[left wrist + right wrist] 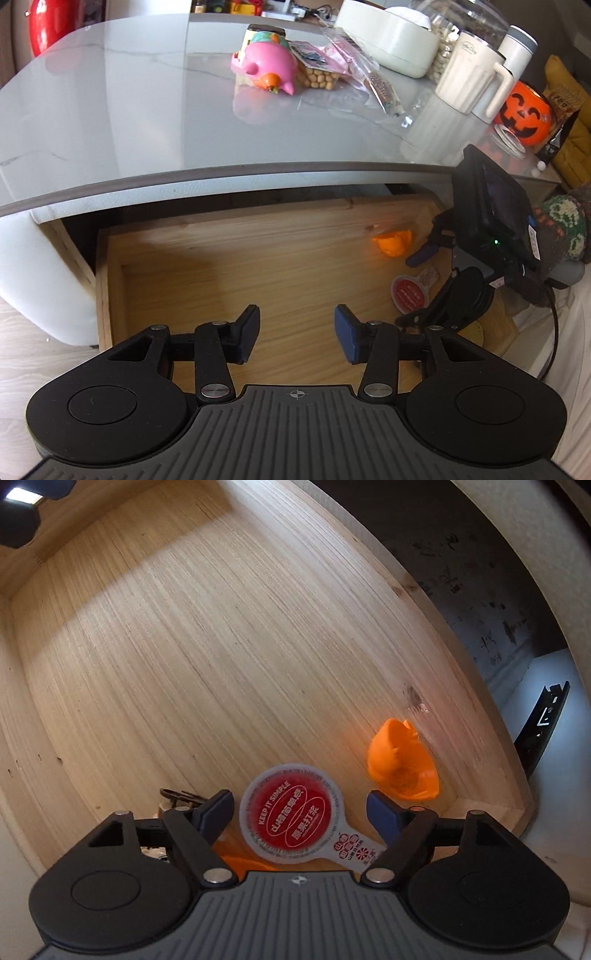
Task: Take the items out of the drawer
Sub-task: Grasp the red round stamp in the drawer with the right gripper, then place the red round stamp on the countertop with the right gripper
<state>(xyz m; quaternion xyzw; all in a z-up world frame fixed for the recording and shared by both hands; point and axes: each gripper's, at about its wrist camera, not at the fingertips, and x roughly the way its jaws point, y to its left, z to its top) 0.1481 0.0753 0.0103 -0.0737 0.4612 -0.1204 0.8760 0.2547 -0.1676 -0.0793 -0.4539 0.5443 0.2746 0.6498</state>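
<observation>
Starting at the left, our left gripper (295,334) hangs over the bare left half of the open wooden drawer (110,280), its jaws spread wide with nothing but plank between them. Moving right across the drawer floor, we come to the things we are after: a small red-lidded cup (290,811) with a foil pull-tab, and beyond it, near the drawer's right wall, an orange plastic piece (400,764). Our right gripper (300,816) points steeply down at the cup, jaws wide apart, one pad on either side of the lid and neither touching it, so it holds nothing yet. We judge the cup to be light and fairly stiff at the rim, but its foil lid is thin and likely to dent or slip; we would take it by the rim or body under the lid, not by the floppy tab. The orange piece looks thin, hollow and light, easy to nudge away. The left wrist view alone shows the grey tabletop (129,110) above the drawer, with a pink toy (267,64) and a white jug (469,83) on it; the right wrist view alone shows the lid's print and more orange under the gripper.
</observation>
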